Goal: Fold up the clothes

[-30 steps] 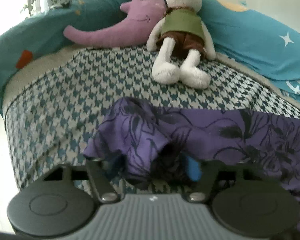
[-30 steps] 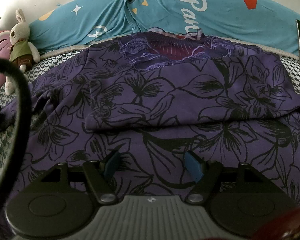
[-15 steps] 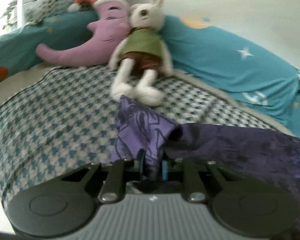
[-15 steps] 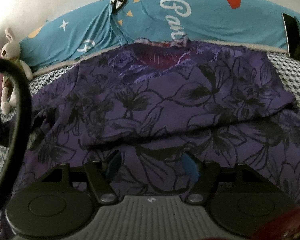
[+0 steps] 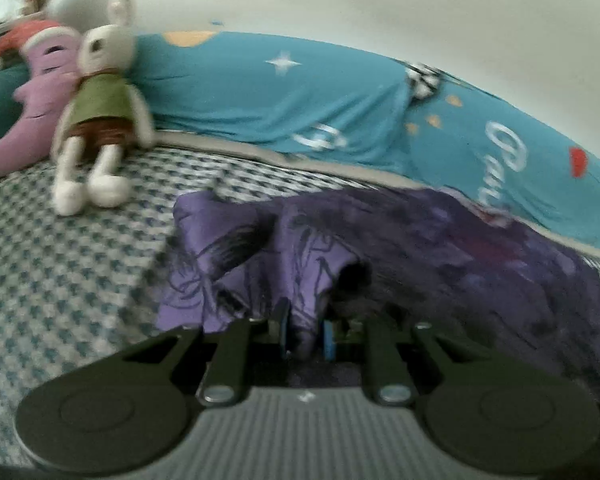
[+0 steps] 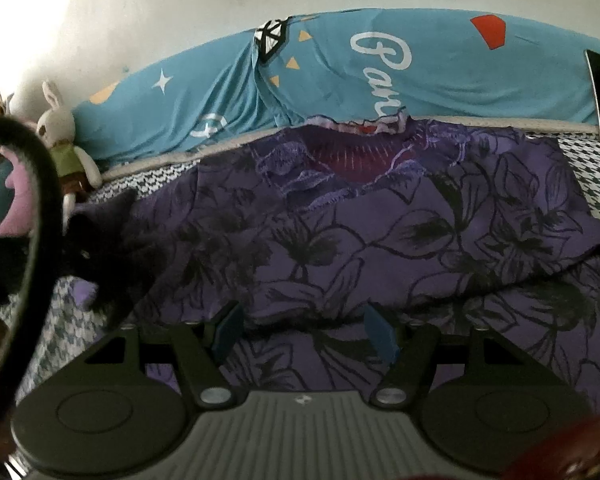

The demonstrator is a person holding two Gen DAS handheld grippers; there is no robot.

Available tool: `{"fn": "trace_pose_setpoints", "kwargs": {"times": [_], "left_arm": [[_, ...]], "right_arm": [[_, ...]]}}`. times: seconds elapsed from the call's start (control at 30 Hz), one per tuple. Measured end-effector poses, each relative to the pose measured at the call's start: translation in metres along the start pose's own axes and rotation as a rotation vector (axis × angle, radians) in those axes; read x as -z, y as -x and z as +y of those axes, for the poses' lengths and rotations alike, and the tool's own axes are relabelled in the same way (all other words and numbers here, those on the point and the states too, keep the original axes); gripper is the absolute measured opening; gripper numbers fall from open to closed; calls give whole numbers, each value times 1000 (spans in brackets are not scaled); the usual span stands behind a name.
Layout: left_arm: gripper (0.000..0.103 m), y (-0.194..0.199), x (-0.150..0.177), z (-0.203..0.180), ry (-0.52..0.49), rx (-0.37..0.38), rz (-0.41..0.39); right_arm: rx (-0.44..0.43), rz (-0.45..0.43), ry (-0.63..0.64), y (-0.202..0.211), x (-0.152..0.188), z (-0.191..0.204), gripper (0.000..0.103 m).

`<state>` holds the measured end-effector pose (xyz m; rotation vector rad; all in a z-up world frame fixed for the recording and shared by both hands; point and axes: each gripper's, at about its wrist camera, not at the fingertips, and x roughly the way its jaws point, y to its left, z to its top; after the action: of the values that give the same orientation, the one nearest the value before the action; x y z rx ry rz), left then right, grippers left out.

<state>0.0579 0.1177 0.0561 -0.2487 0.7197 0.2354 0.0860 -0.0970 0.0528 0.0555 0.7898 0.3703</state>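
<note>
A purple floral garment [image 6: 380, 240] lies spread over the houndstooth bed cover [image 5: 80, 280], its neckline toward the far edge of the bed, where a teal pillow [image 6: 340, 80] with white lettering runs along the wall. One side of the garment is already folded over the body, forming a flat doubled panel with a crisp lower edge.

The left gripper [image 5: 306, 338] has its jaws drawn almost together on a bunched fold of the purple fabric [image 5: 300, 264] — the cloth rises in a rumpled peak just ahead of the blue pads, at the garment's end nearest the toys. This view is blurred, so finer detail of the pinch cannot be made out.

The right gripper [image 6: 304, 334] has its jaws wide apart, holding nothing, low over the near part of the garment with the folded panel's edge just beyond the fingertips.

At the far left corner of the bed, a plush rabbit [image 5: 100, 112] in a green top leans against a purple moon cushion [image 5: 32, 100] — both well apart from the garment's main body.
</note>
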Motion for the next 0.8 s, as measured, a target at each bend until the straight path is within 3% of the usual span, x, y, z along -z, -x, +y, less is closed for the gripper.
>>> {"fn": "trace_pose_setpoints", "kwargs": {"times": [0.27, 0.57, 0.63, 0.73, 0.8], "left_arm": [[17, -6, 13, -41, -115, 53, 27], [62, 4, 15, -47, -148, 38, -8], [78, 10, 13, -44, -145, 32, -22], [81, 15, 9, -37, -126, 39, -21], [89, 18, 7, -30, -99, 80, -9]], "right_arm": [[-16, -27, -32, 4, -14, -9, 68], [-38, -42, -44, 7, -24, -12, 68], [-47, -41, -47, 6, -26, -12, 68], [-59, -38, -53, 5, -28, -12, 68], [-67, -36, -56, 5, -30, -12, 68]]}}
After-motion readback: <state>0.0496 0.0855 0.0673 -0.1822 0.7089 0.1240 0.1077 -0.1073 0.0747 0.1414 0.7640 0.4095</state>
